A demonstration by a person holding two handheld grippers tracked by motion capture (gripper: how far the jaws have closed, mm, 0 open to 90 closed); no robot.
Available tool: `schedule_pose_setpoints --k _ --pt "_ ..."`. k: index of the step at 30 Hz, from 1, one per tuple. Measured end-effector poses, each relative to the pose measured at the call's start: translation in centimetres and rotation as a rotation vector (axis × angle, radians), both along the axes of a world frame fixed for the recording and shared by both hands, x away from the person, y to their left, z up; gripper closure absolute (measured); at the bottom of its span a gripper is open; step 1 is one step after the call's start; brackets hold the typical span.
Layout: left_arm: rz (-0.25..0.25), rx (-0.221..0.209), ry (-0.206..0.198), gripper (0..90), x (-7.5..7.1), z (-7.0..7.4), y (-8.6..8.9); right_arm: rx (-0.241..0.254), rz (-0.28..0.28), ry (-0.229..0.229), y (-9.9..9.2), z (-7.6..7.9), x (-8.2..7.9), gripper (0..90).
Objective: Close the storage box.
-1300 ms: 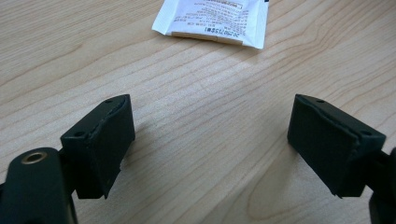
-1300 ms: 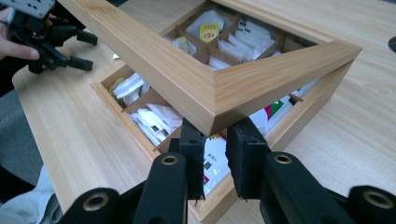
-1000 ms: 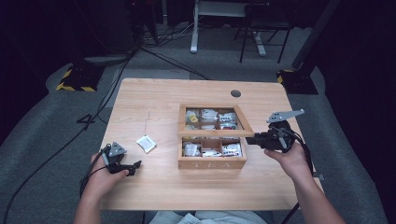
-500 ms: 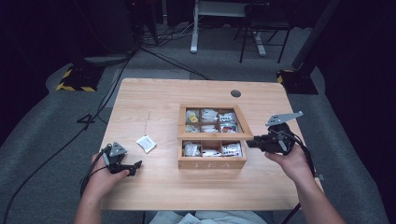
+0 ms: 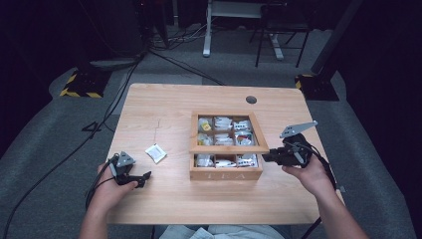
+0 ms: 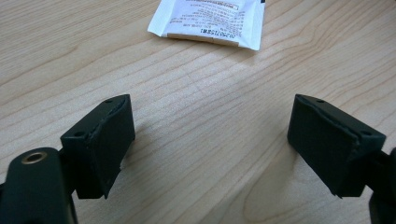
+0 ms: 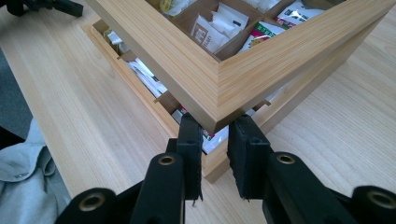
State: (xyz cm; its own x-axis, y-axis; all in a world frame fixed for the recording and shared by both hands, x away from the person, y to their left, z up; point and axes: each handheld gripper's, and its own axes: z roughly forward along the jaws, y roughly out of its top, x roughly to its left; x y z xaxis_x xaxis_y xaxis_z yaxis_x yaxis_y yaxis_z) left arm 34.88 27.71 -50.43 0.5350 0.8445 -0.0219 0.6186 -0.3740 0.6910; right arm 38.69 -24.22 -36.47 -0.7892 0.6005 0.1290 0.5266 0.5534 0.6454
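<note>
A wooden tea box point(image 5: 226, 174) with several compartments of tea bags stands right of the table's middle. Its framed lid point(image 5: 229, 149) is raised a little above the base. My right gripper point(image 5: 266, 157) is at the box's right front corner. In the right gripper view the right gripper point(image 7: 215, 133) is shut on the corner of the lid point(image 7: 280, 65), with the base point(image 7: 215, 170) below it. A white tea sachet point(image 5: 156, 153) lies flat left of the box. My left gripper point(image 5: 142, 178) rests low near the table's front left, open and holding nothing. In the left gripper view the sachet point(image 6: 210, 21) lies beyond the left gripper point(image 6: 210, 149).
The wooden table point(image 5: 164, 107) has a round cable hole point(image 5: 251, 99) at the back right. Cables trail over the grey floor at the left, and a desk frame point(image 5: 206, 30) and a chair point(image 5: 278, 35) stand behind the table.
</note>
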Motion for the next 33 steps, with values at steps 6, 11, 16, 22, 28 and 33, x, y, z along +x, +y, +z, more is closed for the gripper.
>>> schedule_pose_setpoints --k 6,11,16,22,28,33 --pt "0.000 0.000 0.000 15.6 0.0 0.0 0.0 -0.039 0.010 0.005 0.3 -0.3 -0.1 74.6" --pt "0.000 0.000 0.000 15.6 0.0 0.0 0.0 -0.051 0.019 0.016 0.4 -0.4 0.0 74.6" --pt "0.000 0.000 0.000 15.6 0.0 0.0 0.0 -0.077 0.030 0.032 0.6 -0.7 0.1 74.6" --pt "0.000 0.000 0.000 15.6 0.0 0.0 0.0 -0.094 0.045 0.054 0.7 -1.1 0.2 74.6" --pt "0.000 0.000 0.000 15.6 0.0 0.0 0.0 -0.117 0.055 0.070 0.9 -1.4 0.3 74.6" --pt "0.000 0.000 0.000 15.6 0.0 0.0 0.0 -0.132 0.062 0.086 1.1 -1.7 0.4 74.6"
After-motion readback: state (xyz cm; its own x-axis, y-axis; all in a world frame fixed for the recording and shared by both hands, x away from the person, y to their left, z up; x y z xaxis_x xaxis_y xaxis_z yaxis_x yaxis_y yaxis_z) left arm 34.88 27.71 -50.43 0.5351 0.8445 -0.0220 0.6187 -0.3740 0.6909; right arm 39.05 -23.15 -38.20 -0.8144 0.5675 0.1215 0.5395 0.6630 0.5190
